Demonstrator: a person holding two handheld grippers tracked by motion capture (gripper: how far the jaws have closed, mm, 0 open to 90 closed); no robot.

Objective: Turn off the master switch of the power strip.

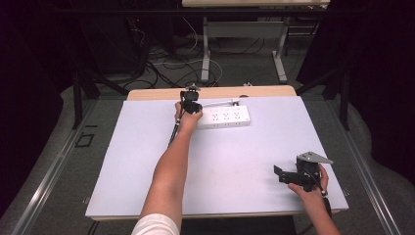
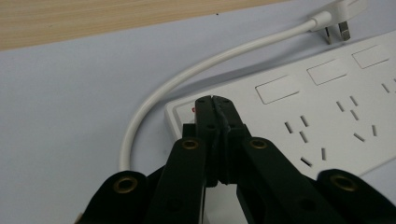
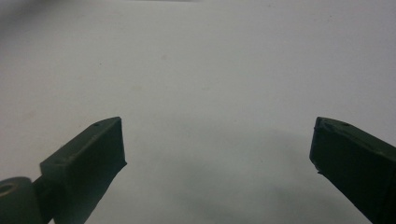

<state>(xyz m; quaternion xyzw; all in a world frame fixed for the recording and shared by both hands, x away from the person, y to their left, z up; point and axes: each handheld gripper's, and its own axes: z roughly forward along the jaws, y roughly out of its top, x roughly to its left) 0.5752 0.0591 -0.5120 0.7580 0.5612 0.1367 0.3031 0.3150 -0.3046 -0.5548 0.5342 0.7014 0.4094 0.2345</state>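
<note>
The table (image 1: 147,161) carries a pale mat that covers nearly all of its top; a strip of bare wood shows along the far edge. The near half of the mat is free of objects, and wide open room lies between the two hands. The right edge of the mat runs just beside the right hand; the far edge runs just behind the left hand.

Grey floor surrounds the table. Loose cables (image 1: 161,68) lie on the floor beyond the far edge, near the legs of a second table (image 1: 244,34). Dark curtains close off both sides of the room.

The power strip (image 1: 224,117) lies flat near the far edge of the mat, about at its middle, long side parallel to that edge. Its white cord (image 2: 154,100) leaves the left end, curves away along the mat and ends in a plug (image 2: 343,11) that lies beyond the strip.

The left gripper (image 1: 190,105) (image 2: 215,100) is closed, jaws pressed together with nothing between them. Its tips rest over the left end of the power strip, beside a small red mark.

The right gripper (image 1: 280,174) (image 3: 217,144) sits low near the right front corner of the mat, well apart from the power strip. Its jaws stand wide open over bare mat.
</note>
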